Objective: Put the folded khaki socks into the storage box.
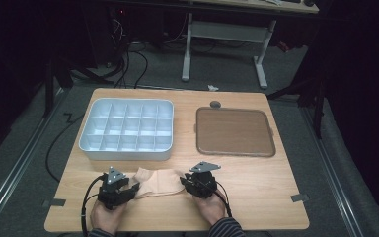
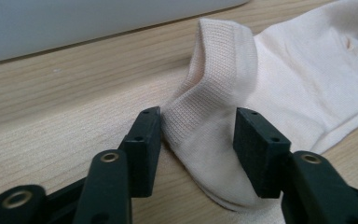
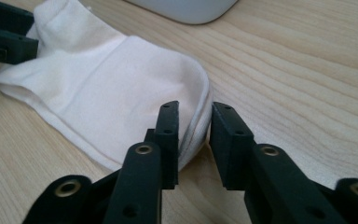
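Wooden table point(image 1: 256, 187), bearing a white divided tray point(image 1: 91, 143) with bare compartments at rear left and a shallow brown tray point(image 1: 235, 131) right of it. In front of the white tray, a cream sock point(image 1: 159, 181). At its cuff, left gripper point(image 2: 198, 140), jaws apart astride the fabric; at its toe, right gripper point(image 3: 193, 140), jaws narrowly apart around the edge.

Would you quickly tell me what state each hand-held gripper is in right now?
Left hand-held gripper: open, jaws either side of the sock cuff, not clamped.
Right hand-held gripper: nearly closed over the sock's toe edge; grip cannot be told.
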Action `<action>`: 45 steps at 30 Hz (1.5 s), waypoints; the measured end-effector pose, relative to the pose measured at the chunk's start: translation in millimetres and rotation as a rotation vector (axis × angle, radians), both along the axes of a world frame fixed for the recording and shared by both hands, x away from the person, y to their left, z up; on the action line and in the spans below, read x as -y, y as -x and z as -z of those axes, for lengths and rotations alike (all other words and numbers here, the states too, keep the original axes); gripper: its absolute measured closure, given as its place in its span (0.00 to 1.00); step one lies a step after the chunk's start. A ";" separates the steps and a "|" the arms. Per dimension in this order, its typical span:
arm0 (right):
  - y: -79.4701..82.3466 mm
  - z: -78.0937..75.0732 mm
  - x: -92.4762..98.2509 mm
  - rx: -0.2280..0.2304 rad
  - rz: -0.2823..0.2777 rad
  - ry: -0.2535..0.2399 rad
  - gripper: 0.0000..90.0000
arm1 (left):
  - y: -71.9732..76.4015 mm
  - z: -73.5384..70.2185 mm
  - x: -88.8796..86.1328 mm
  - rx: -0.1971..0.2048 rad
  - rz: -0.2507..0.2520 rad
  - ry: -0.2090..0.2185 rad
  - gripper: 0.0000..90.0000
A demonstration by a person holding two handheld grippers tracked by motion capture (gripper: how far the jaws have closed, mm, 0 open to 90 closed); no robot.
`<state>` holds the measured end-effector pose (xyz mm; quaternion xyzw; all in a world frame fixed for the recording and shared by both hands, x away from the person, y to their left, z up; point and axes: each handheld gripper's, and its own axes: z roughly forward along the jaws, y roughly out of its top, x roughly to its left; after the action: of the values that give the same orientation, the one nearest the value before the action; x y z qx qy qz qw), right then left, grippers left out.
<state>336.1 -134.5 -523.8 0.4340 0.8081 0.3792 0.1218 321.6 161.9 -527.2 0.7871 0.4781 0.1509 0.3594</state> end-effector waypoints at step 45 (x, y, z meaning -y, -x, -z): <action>24.7 -2.4 56.8 0.044 0.085 -0.043 0.96 | -14.3 -8.6 36.6 -0.072 0.146 0.175 0.92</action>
<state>311.4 -191.4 -521.4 0.4619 0.7778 0.4004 0.1461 335.9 125.3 -518.6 0.7903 0.4434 0.0535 0.4194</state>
